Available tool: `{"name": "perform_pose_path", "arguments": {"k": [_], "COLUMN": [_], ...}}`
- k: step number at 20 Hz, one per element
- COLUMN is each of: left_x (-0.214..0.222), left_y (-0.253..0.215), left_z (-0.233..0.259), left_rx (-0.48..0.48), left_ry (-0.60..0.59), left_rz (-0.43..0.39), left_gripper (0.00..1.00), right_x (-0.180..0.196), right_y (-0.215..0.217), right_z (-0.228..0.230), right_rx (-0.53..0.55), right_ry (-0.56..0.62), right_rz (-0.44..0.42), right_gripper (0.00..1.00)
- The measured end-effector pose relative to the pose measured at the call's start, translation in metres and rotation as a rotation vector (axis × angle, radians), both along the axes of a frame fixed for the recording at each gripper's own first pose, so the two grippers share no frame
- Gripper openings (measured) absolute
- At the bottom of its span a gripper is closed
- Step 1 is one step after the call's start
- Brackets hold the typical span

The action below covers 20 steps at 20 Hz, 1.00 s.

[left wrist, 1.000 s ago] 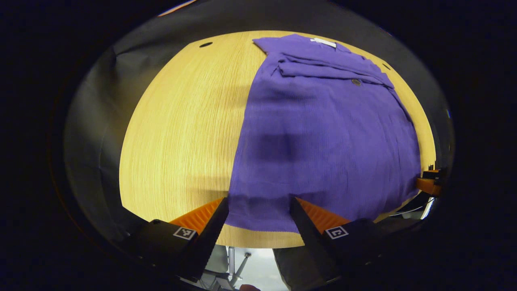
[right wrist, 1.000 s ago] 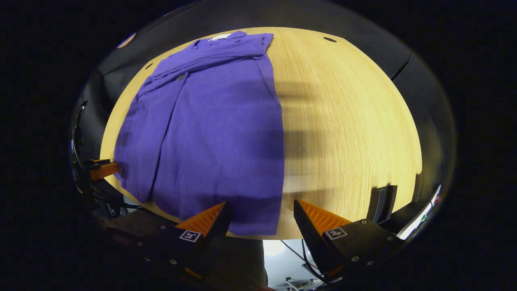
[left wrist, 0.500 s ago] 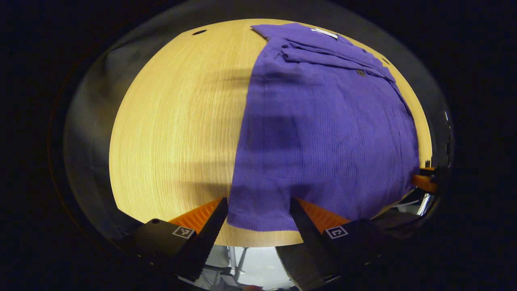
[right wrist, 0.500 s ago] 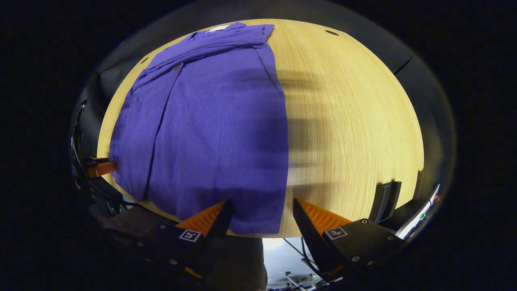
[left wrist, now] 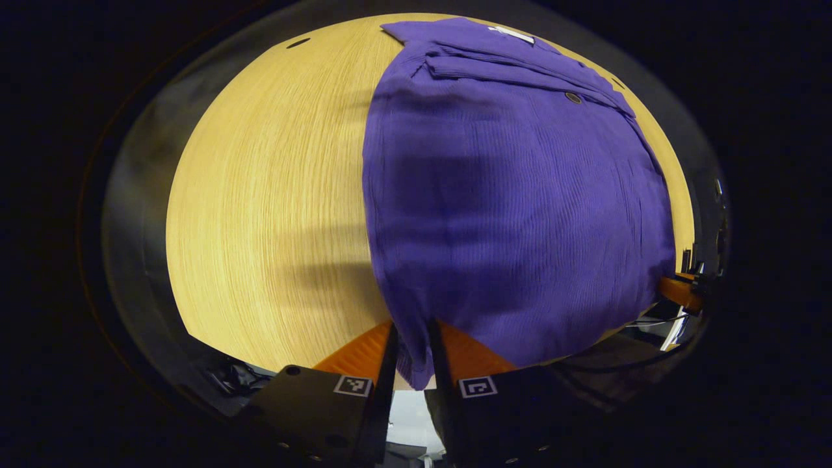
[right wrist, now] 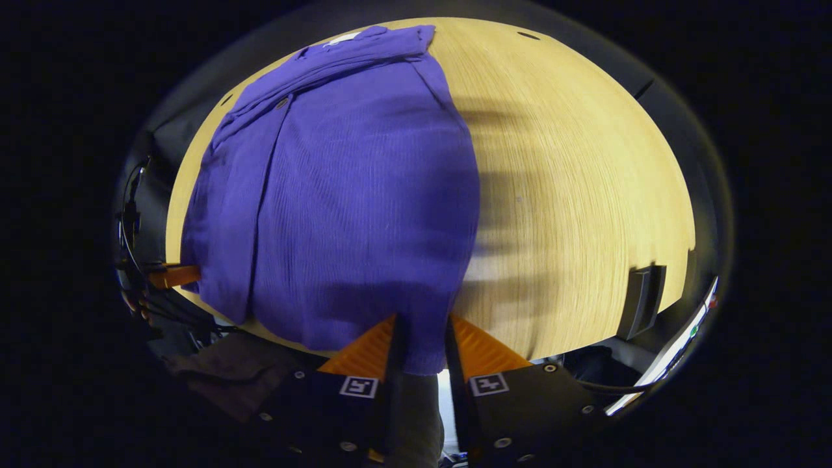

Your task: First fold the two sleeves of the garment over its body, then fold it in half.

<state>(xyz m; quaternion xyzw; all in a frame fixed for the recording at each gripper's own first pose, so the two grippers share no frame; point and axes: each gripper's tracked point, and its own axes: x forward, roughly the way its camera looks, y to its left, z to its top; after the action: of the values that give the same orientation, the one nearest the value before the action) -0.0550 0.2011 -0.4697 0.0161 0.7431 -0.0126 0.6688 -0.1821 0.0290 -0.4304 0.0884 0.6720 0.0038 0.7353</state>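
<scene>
Pale wood tabletop (left wrist: 260, 195) (right wrist: 585, 195) across most of both views, grain running away from the cameras, small dark holes near the far edge at the top of each frame. Purple garment (left wrist: 513, 195) (right wrist: 351, 188) spread flat over it: centre and right of the left gripper view, centre and left of the right gripper view, near hem at the tabletop's front edge low in the frame. Folded sleeves (left wrist: 513, 65) (right wrist: 338, 58) stacked across the garment's far end at the top, beside a small white tag (left wrist: 510, 32) at the collar. Dark button (left wrist: 572, 97) (right wrist: 281, 103) on the cloth just below the sleeve folds. Left hand-held gripper (left wrist: 411, 351) at bottom centre of its own view, narrowed and pinching the hem's near left corner, cloth bunched between both fingers. Right hand-held gripper (right wrist: 421, 341) at bottom centre of its own view, likewise closed down on the hem's near right corner, cloth caught between the fingers. Far gripper as a small sliver at the right edge of the left gripper view and at the left edge of the right gripper view. Dark upright block (right wrist: 642, 300) at the tabletop's lower right edge in the right gripper view.
</scene>
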Motion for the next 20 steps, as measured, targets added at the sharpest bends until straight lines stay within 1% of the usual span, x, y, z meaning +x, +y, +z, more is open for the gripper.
{"name": "perform_pose_path", "arguments": {"k": [1, 2, 3, 4, 5, 6, 7, 8, 9, 11, 13, 15, 16, 18, 19, 20], "left_x": [0.013, 0.027, 0.043, 0.051, 0.046, 0.051, 0.068, 0.094, 0.085, 0.089, 0.096, 0.093, 0.106, 0.117, 0.110, 0.113], "left_y": [0.003, 0.004, 0.008, 0.015, 0.012, 0.006, -0.001, -0.003, 0.006, 0.007, 0.001, -0.009, -0.012, -0.018, -0.020, -0.020], "left_z": [-0.006, -0.011, -0.017, -0.010, 0.019, 0.025, 0.006, 0.015, 0.018, 0.037, 0.060, 0.073, 0.088, 0.100, 0.087, 0.082], "left_rx": [-0.002, -0.019, -0.027, -0.042, -0.076, -0.089, -0.084, -0.080, -0.081, -0.106, -0.127, -0.151, -0.166, -0.185, -0.188, -0.191], "left_ry": [0.015, 0.027, 0.032, 0.032, 0.032, 0.033, 0.032, 0.025, 0.022, 0.017, -0.006, -0.040, -0.057, -0.091, -0.101, -0.112], "left_rz": [0.021, 0.017, 0.012, 0.027, 0.031, 0.032, 0.024, 0.012, 0.011, 0.022, 0.013, -0.004, -0.012, -0.028, -0.036, -0.048], "left_gripper": [0.19, 0.17, 0.17, 0.17, 0.10, 0.10, 0.10, 0.10, 0.10, 0.10, 0.10, 0.10, 0.10, 0.10, 0.10, 0.10], "right_x": [0.002, 0.005, 0.006, 0.007, 0.008, 0.010, 0.012, 0.014, 0.017, 0.024, 0.034, 0.045, 0.050, 0.062, 0.069, 0.075], "right_y": [0.003, 0.003, 0.004, 0.005, 0.006, 0.007, 0.008, 0.009, 0.010, 0.012, 0.014, 0.015, 0.015, 0.015, 0.015, 0.014], "right_z": [0.000, 0.000, 0.001, 0.002, 0.004, 0.008, 0.012, 0.016, 0.022, 0.036, 0.052, 0.071, 0.080, 0.096, 0.105, 0.113], "right_rx": [0.022, 0.033, 0.040, 0.043, 0.043, 0.040, 0.042, 0.045, 0.050, 0.061, 0.075, 0.091, 0.096, 0.098, 0.099, 0.100], "right_ry": [-0.002, -0.007, -0.009, -0.003, -0.006, -0.013, -0.023, -0.029, -0.033, -0.049, -0.074, -0.100, -0.113, -0.142, -0.155, -0.167], "right_rz": [-0.030, -0.061, -0.081, -0.084, -0.079, -0.070, -0.065, -0.065, -0.069, -0.074, -0.076, -0.071, -0.066, -0.055, -0.050, -0.043], "right_gripper": [0.26, 0.20, 0.10, 0.07, 0.06, 0.05, 0.05, 0.05, 0.05, 0.05, 0.05, 0.05, 0.05, 0.05, 0.05, 0.05]}}
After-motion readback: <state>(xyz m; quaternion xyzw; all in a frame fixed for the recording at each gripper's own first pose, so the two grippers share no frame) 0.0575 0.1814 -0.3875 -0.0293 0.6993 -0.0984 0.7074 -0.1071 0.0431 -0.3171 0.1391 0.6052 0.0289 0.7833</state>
